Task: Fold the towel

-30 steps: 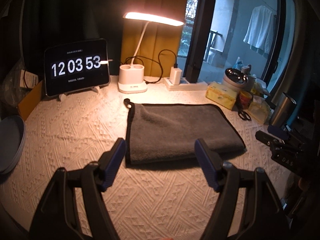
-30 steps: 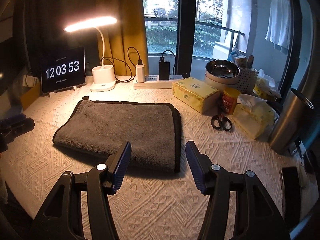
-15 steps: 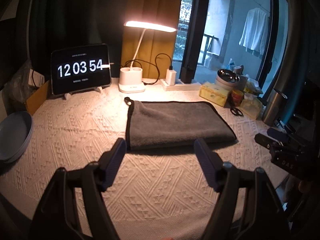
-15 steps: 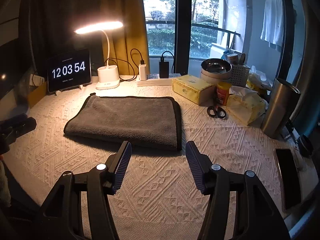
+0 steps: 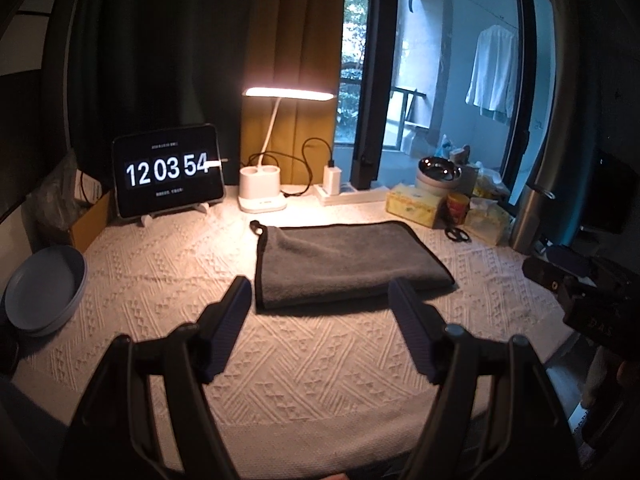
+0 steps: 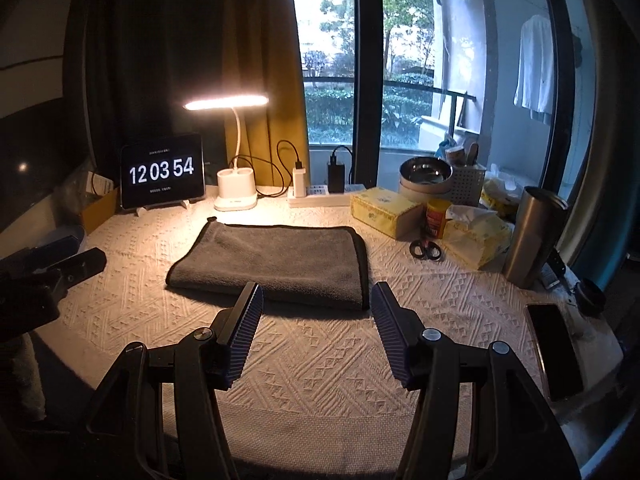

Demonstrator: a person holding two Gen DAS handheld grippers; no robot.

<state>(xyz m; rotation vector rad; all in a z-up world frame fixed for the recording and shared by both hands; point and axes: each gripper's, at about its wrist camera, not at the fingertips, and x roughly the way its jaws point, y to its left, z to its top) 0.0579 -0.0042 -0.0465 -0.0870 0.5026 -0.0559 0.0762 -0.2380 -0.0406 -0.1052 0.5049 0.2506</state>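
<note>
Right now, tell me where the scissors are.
The scissors lie flat on the tablecloth, right of the folded towel in the right wrist view, just before the red can and beside the tissue pack.

One folded towel (image 6: 276,264) is counted at mid-table. Two grippers are seen, the left gripper (image 5: 320,292) and the right gripper (image 6: 317,294), both spread wide. One lamp (image 6: 235,196) and one clock screen (image 6: 162,170) are noted far left. Two tissue boxes (image 6: 384,210), one pair of scissors (image 6: 426,249) and one steel tumbler (image 6: 530,240) are counted at right.
</note>
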